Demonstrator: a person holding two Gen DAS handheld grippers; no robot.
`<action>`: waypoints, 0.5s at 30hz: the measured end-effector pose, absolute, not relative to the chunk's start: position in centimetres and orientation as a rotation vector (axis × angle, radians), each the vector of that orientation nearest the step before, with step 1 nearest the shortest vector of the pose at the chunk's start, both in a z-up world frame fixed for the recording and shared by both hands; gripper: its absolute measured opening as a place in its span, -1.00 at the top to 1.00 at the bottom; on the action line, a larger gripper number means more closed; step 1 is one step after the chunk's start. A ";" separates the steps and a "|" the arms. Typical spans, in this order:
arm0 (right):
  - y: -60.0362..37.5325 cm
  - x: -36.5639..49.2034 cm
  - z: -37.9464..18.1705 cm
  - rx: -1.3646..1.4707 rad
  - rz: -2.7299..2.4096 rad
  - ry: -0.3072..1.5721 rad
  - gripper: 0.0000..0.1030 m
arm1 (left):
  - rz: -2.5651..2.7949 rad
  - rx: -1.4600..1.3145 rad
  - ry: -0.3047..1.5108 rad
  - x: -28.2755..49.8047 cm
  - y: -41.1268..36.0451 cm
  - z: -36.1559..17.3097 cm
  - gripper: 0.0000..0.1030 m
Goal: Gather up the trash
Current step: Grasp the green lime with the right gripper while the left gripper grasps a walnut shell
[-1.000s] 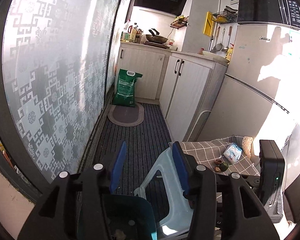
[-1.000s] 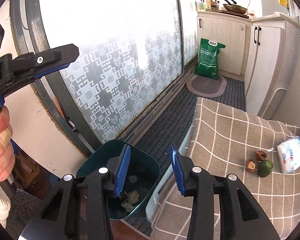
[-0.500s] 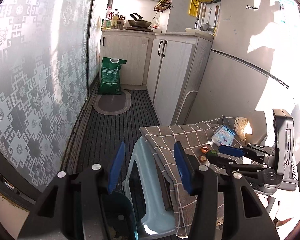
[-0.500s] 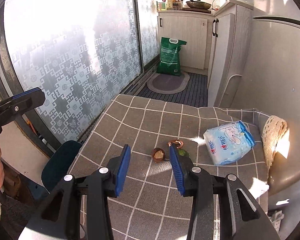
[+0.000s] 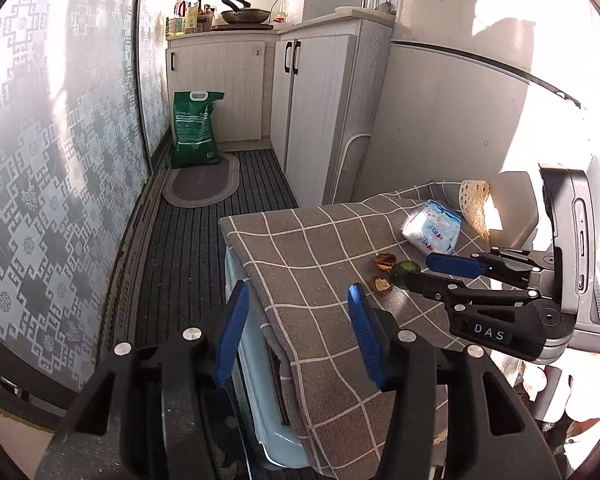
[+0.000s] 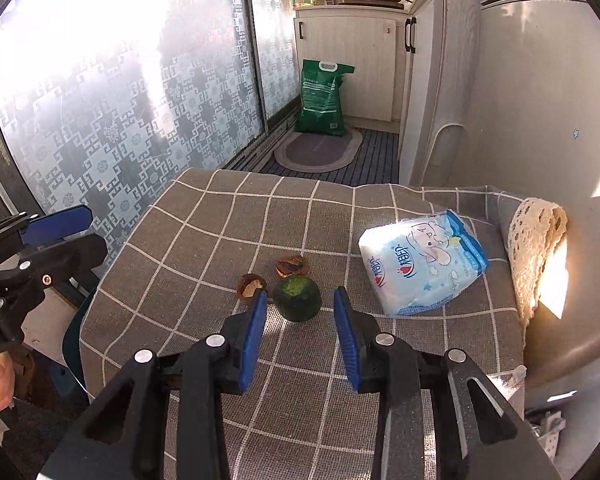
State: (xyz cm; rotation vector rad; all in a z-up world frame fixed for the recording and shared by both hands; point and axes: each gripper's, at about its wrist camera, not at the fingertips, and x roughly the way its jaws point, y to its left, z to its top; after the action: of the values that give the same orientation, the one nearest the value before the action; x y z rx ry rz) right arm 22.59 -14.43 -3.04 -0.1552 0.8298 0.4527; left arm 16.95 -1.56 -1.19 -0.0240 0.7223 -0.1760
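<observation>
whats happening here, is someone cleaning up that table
A person holds a two-finger gripper in each hand and is picking trash off a checked cloth. The right gripper is closing around a green fruit piece, its pads not yet touching it. Two brown shell scraps lie just beyond, and a blue-white packet sits to the right. The left gripper hangs open and empty over the cloth's near edge.

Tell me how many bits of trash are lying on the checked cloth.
3, clustered mid-cloth: a green fruit piece between the right gripper's closing jaws, a brown shell at its left, another brown shell just behind. The tissue pack isn't counted.
</observation>
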 end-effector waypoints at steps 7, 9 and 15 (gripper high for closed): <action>-14.3 23.6 -3.8 -0.148 0.462 0.845 0.35 | -0.228 0.021 0.795 18.3 -3.5 -3.5 -0.06; -14.3 23.8 -4.0 -0.147 0.467 0.851 0.39 | -0.246 0.029 0.815 18.8 -4.1 -4.0 -0.07; -14.3 23.9 -4.1 -0.140 0.483 0.854 0.52 | -0.291 0.034 0.852 19.6 -5.4 -5.1 -0.07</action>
State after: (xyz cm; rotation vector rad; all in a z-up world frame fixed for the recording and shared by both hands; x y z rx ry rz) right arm 23.91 -14.30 -4.05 -0.1401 0.8535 0.4830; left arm 19.58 -5.43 -5.07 0.0339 0.8516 -0.2906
